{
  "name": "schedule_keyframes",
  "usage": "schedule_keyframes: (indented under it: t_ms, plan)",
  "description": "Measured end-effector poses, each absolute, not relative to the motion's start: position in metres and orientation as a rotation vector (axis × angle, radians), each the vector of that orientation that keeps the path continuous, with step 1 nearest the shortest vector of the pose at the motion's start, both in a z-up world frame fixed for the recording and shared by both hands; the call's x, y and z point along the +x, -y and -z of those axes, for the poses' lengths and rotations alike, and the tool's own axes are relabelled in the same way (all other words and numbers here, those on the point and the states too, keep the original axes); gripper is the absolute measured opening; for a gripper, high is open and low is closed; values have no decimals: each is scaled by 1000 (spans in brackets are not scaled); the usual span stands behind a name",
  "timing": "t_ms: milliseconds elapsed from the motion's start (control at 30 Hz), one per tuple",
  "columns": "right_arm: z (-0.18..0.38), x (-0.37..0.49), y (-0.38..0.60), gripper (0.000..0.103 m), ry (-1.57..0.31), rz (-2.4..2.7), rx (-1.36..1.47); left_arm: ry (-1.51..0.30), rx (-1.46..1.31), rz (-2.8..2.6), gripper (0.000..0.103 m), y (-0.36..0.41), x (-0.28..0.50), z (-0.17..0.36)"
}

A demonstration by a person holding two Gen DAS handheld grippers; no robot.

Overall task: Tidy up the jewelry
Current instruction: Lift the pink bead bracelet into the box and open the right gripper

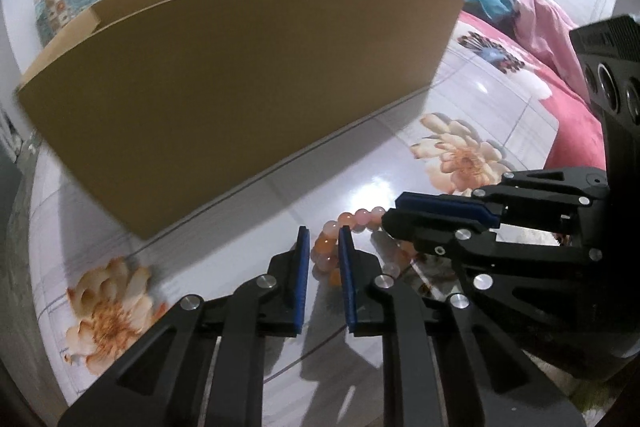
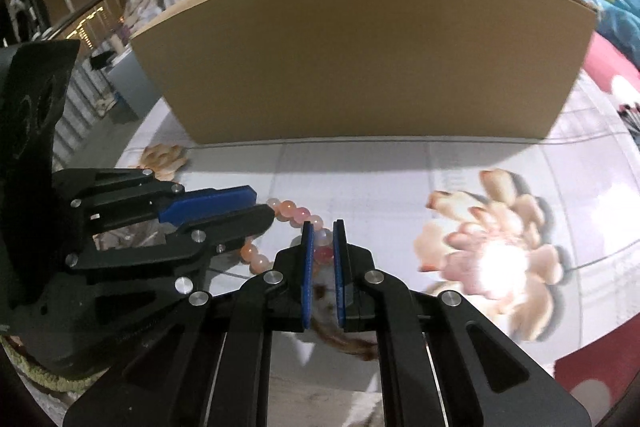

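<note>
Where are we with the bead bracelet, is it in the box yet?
Nothing looks done yet: the bead bracelet still lies on the floral tabletop in front of the cardboard box. In hand: the left hand-held gripper and right hand-held gripper each clamp its beads. Left: lifting it into the box.

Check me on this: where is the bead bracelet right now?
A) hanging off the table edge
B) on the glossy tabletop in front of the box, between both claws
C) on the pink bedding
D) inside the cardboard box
B: the bead bracelet lies on the tabletop in front of the cardboard box, with the left claw and right claw both closed on its beads.
</note>
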State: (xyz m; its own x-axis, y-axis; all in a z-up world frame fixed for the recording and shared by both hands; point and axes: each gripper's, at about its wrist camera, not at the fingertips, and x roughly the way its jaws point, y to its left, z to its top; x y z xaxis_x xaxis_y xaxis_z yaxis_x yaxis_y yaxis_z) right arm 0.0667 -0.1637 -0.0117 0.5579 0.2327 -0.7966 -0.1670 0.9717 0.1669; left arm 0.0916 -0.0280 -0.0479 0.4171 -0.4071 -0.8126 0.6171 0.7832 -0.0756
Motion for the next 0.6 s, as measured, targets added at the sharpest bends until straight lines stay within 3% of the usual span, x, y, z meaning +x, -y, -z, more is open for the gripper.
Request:
schedule_keyframes:
  t_ms: [600]
  plan:
    - [11,65,186,7,-949,-248,105,-965,263,641,9,55,102,47]
